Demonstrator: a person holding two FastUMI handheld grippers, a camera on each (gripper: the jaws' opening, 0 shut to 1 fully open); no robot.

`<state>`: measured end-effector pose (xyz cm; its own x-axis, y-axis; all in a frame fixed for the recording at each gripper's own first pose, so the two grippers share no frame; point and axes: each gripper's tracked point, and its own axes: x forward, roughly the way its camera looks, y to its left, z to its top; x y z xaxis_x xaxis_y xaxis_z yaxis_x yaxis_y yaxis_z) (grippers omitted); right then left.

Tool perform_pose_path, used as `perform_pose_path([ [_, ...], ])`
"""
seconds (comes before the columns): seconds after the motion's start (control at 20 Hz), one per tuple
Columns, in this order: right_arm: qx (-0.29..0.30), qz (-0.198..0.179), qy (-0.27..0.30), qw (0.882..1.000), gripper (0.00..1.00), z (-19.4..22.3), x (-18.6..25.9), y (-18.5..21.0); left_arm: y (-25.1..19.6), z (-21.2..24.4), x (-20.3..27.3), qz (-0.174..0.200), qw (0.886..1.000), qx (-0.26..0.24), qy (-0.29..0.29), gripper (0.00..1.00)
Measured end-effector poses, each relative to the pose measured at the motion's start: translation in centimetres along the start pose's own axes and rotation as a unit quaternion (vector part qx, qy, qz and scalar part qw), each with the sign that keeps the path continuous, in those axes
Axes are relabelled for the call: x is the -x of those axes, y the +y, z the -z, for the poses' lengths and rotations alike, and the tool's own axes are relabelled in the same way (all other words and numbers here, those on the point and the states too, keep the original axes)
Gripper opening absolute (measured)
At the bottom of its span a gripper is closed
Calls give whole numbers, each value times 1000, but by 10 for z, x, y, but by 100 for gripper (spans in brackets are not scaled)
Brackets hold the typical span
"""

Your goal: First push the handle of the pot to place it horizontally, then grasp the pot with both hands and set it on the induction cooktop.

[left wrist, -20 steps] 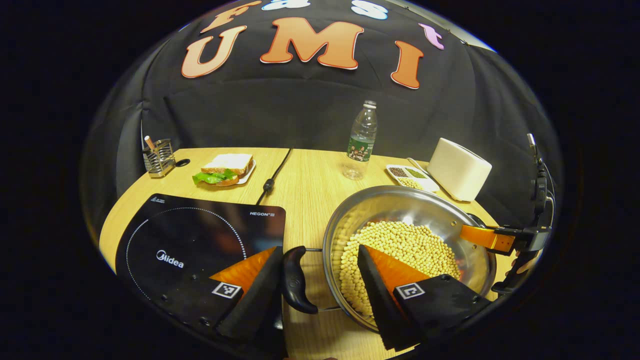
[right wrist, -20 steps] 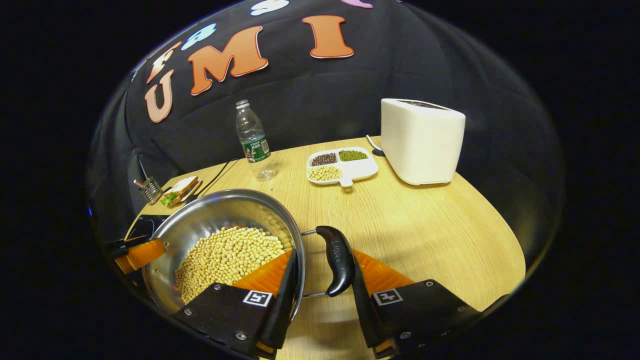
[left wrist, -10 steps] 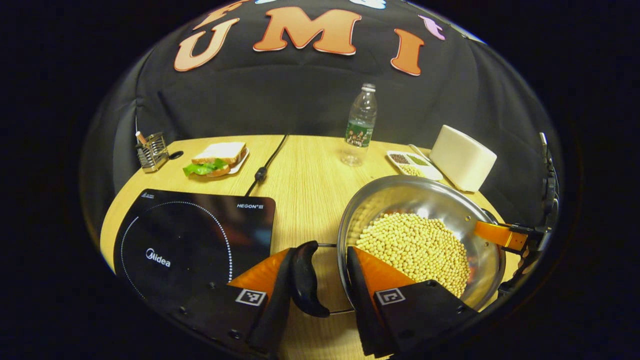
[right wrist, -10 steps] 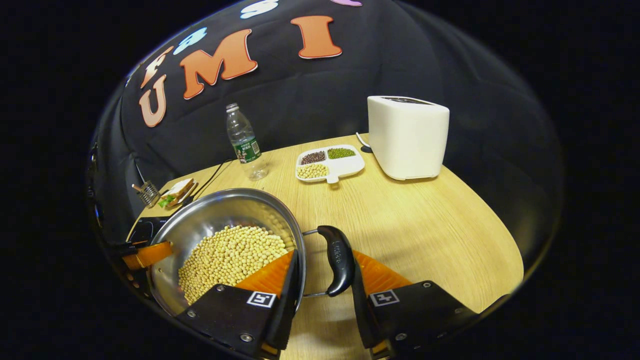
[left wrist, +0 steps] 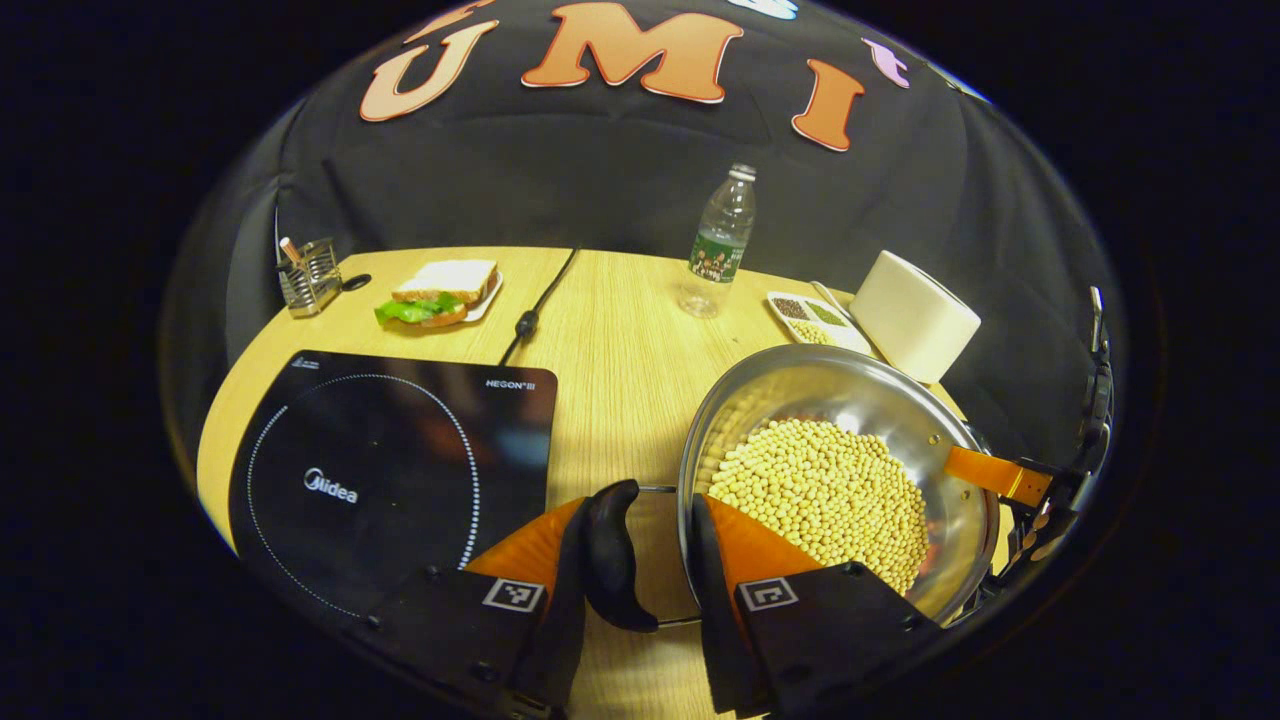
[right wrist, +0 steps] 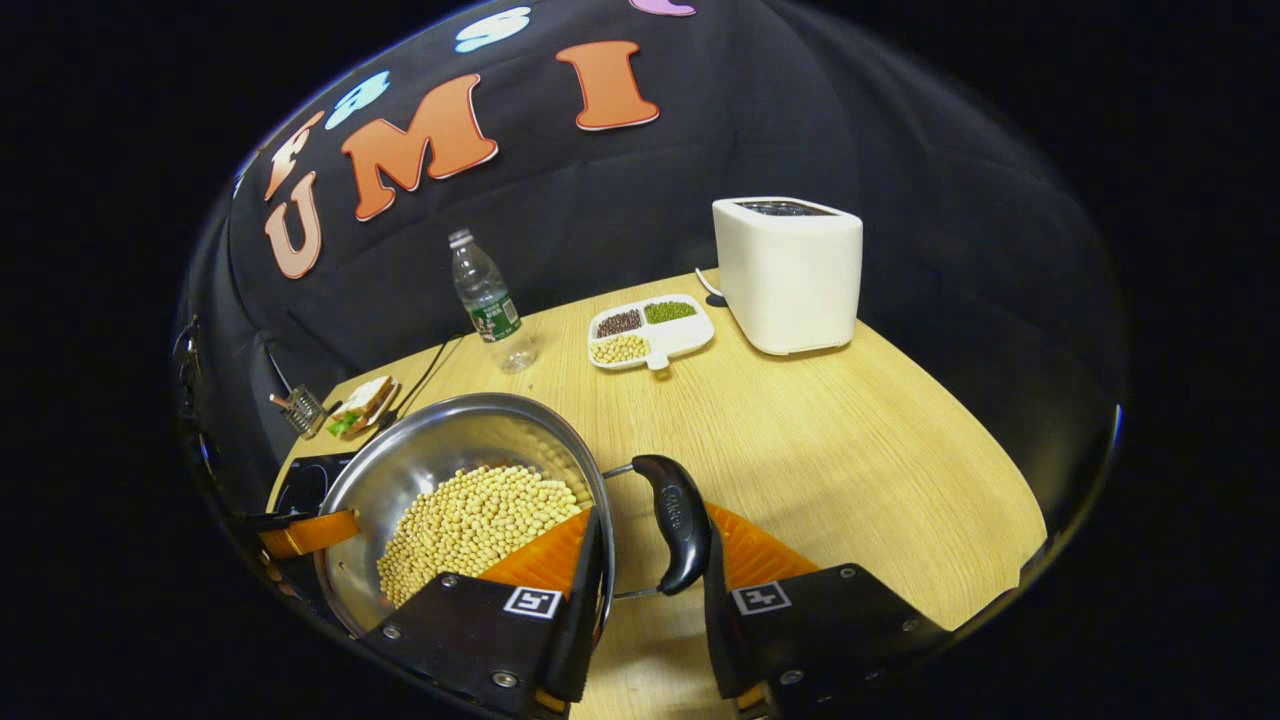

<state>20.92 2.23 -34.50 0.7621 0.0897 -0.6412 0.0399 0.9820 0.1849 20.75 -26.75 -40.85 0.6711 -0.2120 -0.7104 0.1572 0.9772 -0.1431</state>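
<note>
Soybeans fill the round stainless-steel pot point(left wrist: 840, 440), which the left gripper view shows on the pale wooden counter point(left wrist: 610, 340), just right of the black glass induction cooktop point(left wrist: 390, 470). The left claw point(left wrist: 645, 590) is clenched on the pot's near side: one finger lies outside the black curved handle point(left wrist: 610, 565), the other inside the rim over the beans. The right claw point(left wrist: 1000, 478) grips the far rim.

In the right gripper view, the right claw point(right wrist: 645, 590) likewise clamps the pot's point(right wrist: 440, 450) other black handle point(right wrist: 677, 520) and rim between its fingers, with the left claw point(right wrist: 305, 532) at the opposite rim.
</note>
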Motion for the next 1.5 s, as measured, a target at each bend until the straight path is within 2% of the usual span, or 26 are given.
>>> perform_pose_path([
  [0.3,12,-15,-16,1000,48,-9,40,48,39,-19,49,-1,1000,18,-7,55],
  [0.7,13,-57,-16,998,47,-1,69,151,133,-37,115,-37,999,18,-24,56],
  [0.75,12,-62,-13,998,43,4,70,164,146,-39,120,-42,999,17,-24,57],
  [0.8,10,-66,-11,998,47,8,71,177,160,-38,129,-47,998,19,-22,56],
  [0.85,10,-70,-9,997,47,11,72,189,172,-38,134,-50,998,20,-22,57],
  [1.1,10,-85,6,996,48,31,74,241,226,-33,147,-57,998,29,-12,57],
  [1.15,11,-86,7,996,43,35,73,249,236,-31,148,-58,998,30,-11,58],
  [1.2,13,-85,8,996,47,39,72,258,245,-29,149,-60,998,32,-9,58],
  [1.5,30,-81,14,996,48,57,56,296,291,-20,136,-59,997,45,6,58],
])
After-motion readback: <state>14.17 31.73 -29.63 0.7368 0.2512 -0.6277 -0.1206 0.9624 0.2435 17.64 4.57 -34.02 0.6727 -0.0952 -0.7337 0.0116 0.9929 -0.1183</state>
